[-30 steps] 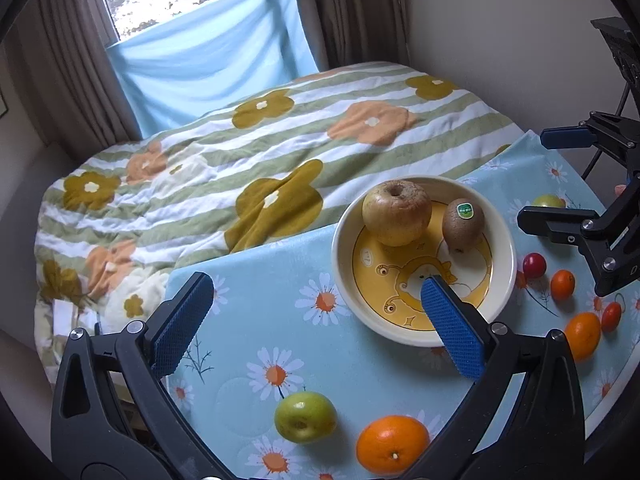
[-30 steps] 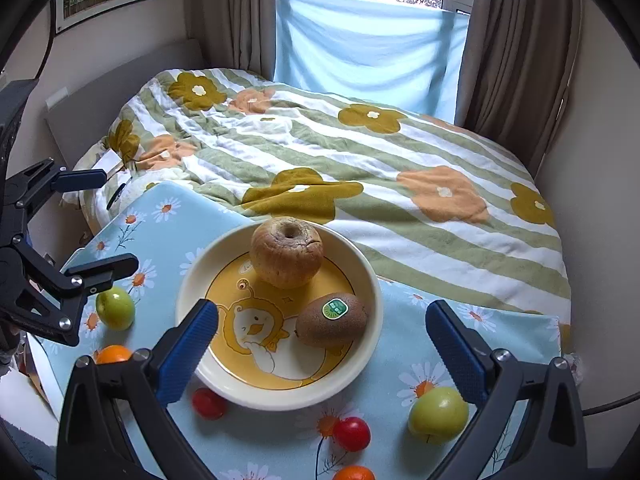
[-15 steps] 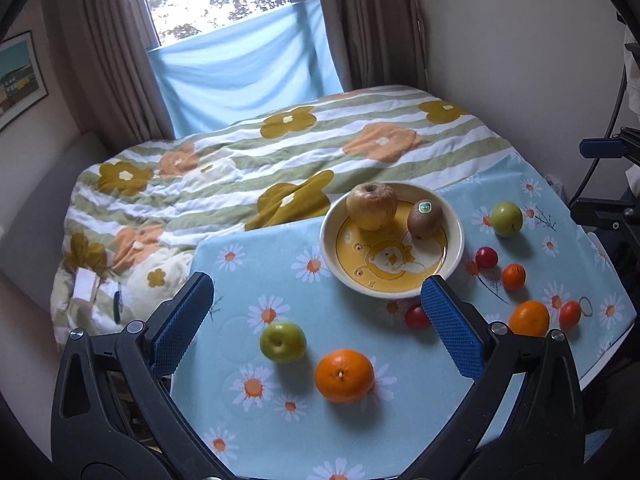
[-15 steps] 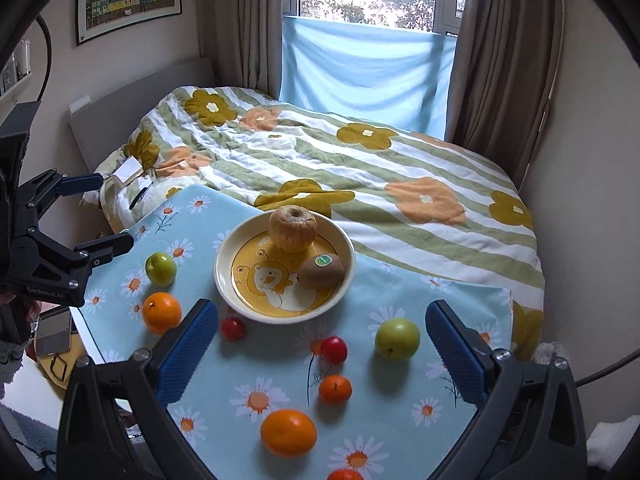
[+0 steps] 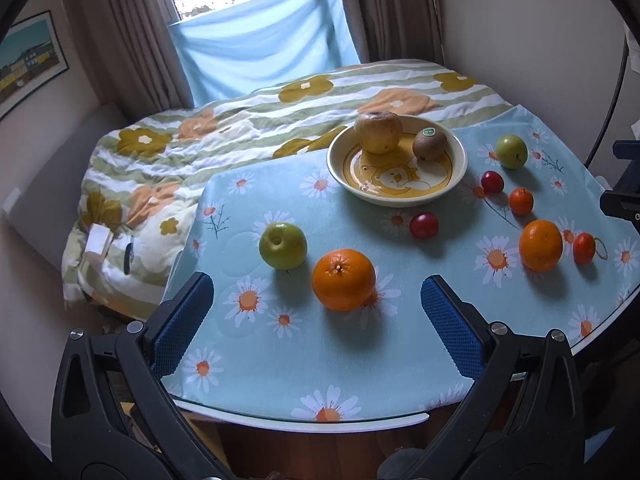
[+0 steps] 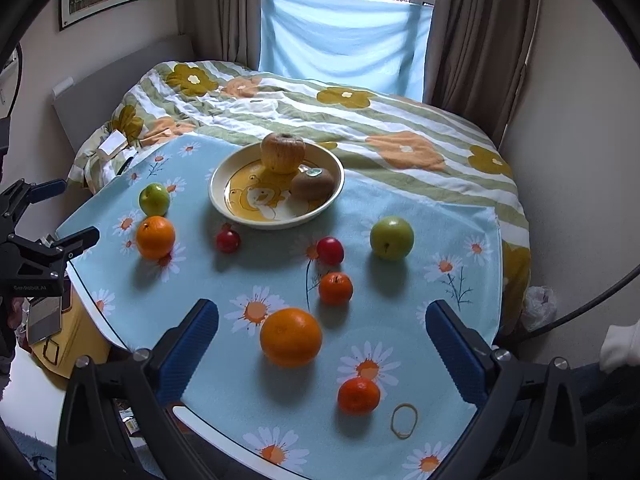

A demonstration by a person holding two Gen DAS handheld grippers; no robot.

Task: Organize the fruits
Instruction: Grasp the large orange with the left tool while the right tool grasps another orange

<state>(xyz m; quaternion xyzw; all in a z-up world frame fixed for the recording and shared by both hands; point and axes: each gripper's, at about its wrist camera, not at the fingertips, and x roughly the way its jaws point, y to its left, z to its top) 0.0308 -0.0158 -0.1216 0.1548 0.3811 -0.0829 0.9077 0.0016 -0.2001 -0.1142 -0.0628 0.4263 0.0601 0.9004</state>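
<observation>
A cream plate [image 5: 456, 176] [image 6: 224, 204] holds a yellow-brown apple [image 5: 378, 132] [image 6: 283, 152] and a kiwi [image 5: 429, 144] [image 6: 312, 183]. On the daisy tablecloth lie two green apples [image 5: 283, 245] [image 5: 511, 151], two large oranges [image 5: 343, 279] [image 6: 291, 336], small tangerines [image 6: 335, 288] [image 6: 358, 395] and red plums [image 6: 228, 241] [image 6: 330, 250]. My left gripper [image 5: 316, 312] is open and empty, just in front of an orange. My right gripper [image 6: 322, 336] is open and empty, with the other orange between its fingers' line.
A bed with a flowered striped quilt [image 6: 360, 120] lies behind the table. A rubber band [image 6: 404, 421] lies near the front edge. The table edge [image 5: 320, 420] is close under the left gripper. Wall at right, curtains and window behind.
Both grippers have pulled back and up from the plate, so the whole table with all fruits shows. Both stay open and empty.
</observation>
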